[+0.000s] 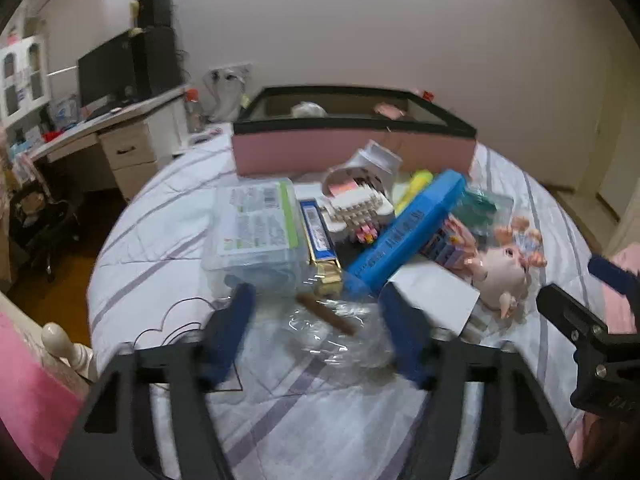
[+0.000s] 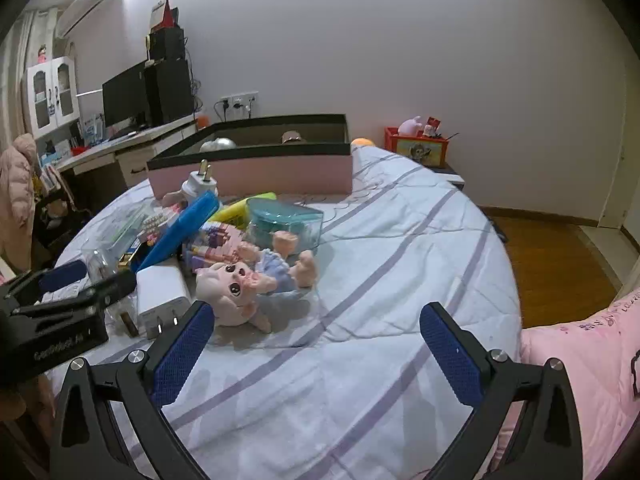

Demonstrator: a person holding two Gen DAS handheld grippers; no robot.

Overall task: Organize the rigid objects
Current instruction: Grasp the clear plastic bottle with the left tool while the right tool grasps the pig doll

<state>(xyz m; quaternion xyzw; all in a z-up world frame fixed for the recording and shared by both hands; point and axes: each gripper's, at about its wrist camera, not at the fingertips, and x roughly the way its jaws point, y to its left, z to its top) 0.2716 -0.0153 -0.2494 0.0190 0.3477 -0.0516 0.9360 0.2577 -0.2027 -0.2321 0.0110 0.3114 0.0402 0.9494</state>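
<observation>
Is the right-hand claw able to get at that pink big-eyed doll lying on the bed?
Probably yes. The right gripper is open, and the doll lies just ahead of its left finger with only bare bedsheet between them. The white charger beside the doll is close, so a clean grab may need care.

A: Where's the pink box [image 1: 352,152]?

B: At the far side of the bed [image 1: 160,240]. The clutter lies just in front of it: a clear container [image 1: 252,228], a blue case [image 1: 408,228], a pink doll [image 1: 500,272].

A: And the left gripper [image 1: 316,332]?

B: Nearest the camera, fingers [image 1: 236,328] spread apart over crinkled plastic wrap [image 1: 340,332] and a brown stick [image 1: 326,314].
</observation>
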